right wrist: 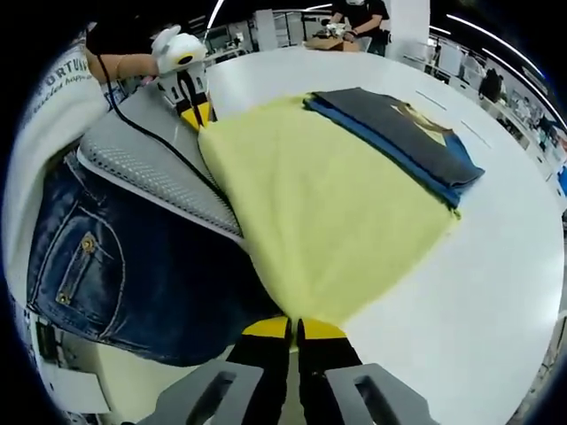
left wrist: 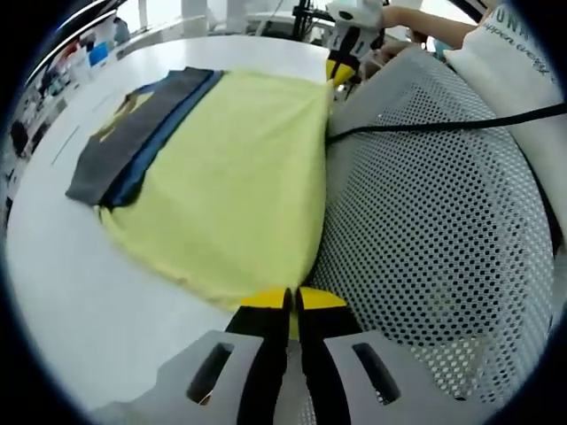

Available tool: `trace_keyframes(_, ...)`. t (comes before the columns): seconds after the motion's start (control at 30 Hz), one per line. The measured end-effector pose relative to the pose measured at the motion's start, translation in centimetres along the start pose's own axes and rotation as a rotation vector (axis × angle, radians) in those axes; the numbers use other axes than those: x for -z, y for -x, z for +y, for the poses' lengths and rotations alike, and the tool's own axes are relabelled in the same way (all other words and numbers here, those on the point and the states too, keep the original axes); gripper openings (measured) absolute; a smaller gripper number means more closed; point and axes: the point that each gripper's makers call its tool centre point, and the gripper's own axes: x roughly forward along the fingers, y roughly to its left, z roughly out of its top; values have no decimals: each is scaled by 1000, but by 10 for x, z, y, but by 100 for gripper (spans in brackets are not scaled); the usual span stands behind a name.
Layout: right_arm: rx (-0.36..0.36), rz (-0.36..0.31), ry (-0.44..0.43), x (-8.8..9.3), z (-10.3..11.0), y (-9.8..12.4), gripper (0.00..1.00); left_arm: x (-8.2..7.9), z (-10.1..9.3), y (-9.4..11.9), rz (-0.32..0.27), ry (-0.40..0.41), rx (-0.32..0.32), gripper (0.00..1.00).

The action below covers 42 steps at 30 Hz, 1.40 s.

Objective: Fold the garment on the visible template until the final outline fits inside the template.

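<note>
A pale yellow garment [left wrist: 239,186] lies spread on the white table [left wrist: 71,292]. Its near edge hangs toward a grey mesh sheet [left wrist: 425,221]. At the bottom of the left gripper view, my left gripper [left wrist: 291,305] is shut on one near corner of the yellow cloth. My right gripper [left wrist: 341,71] pinches the other corner at the top of that view. In the right gripper view, the right gripper [right wrist: 292,329] is shut on the garment [right wrist: 328,212]. The left gripper [right wrist: 197,113] holds the far corner beside the mesh [right wrist: 151,164].
A folded stack of dark grey and blue clothes [left wrist: 133,133] [right wrist: 403,133] lies along the garment's far edge. A black cable [left wrist: 443,124] crosses the mesh. A person in blue jeans [right wrist: 133,274] and a white top stands against the table edge. Shelves and people fill the background.
</note>
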Motion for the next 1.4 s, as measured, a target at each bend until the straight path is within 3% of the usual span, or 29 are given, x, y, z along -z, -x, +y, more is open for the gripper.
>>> trace_keyframes(1.03,131,-58,109,-48,-41,33,0,-32,30,37,-24,-10,-35,0)
trace_keyframes(1.4,183,-78,142,-67,-61,41,0,-48,55,51,-53,-22,-73,0)
